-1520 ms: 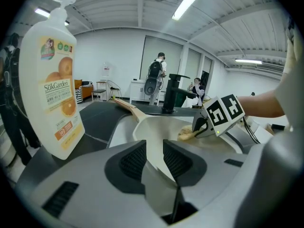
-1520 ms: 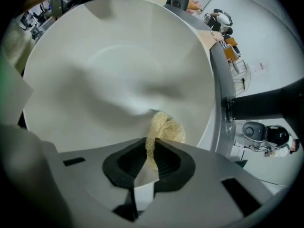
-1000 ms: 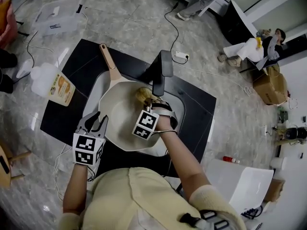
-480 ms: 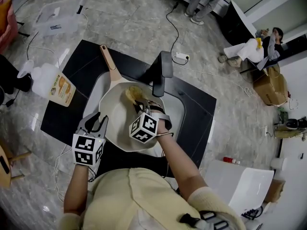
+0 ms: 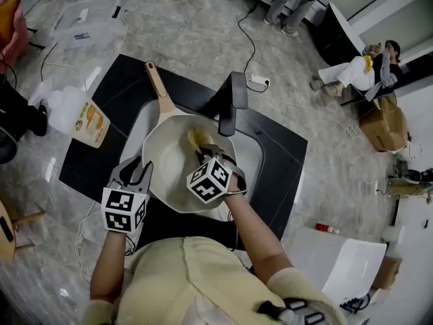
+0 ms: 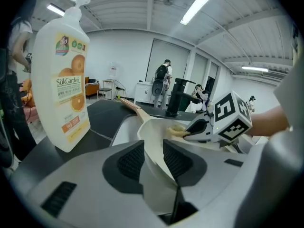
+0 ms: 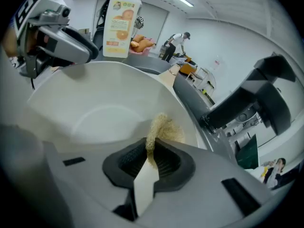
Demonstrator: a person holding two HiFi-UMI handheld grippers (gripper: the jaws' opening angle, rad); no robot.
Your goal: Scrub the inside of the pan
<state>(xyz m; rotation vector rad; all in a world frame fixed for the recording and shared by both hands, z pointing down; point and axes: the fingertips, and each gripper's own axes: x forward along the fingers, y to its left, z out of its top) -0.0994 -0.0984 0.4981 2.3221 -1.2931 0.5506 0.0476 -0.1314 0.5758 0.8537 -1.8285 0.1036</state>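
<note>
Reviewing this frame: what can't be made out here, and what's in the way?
- Head view: the right gripper and its marker cube cover part of the pan's floor.
- Right gripper view: the jaws hide the scrubber's clamped end; its contact with the pan is unclear.
- Left gripper view: the soap bottle's fine print is too small.
- Every view: the pan hides the bottom of the sink.

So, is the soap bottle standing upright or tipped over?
Upright: the soap bottle stands on its base on the dark counter, pump on top.
</note>
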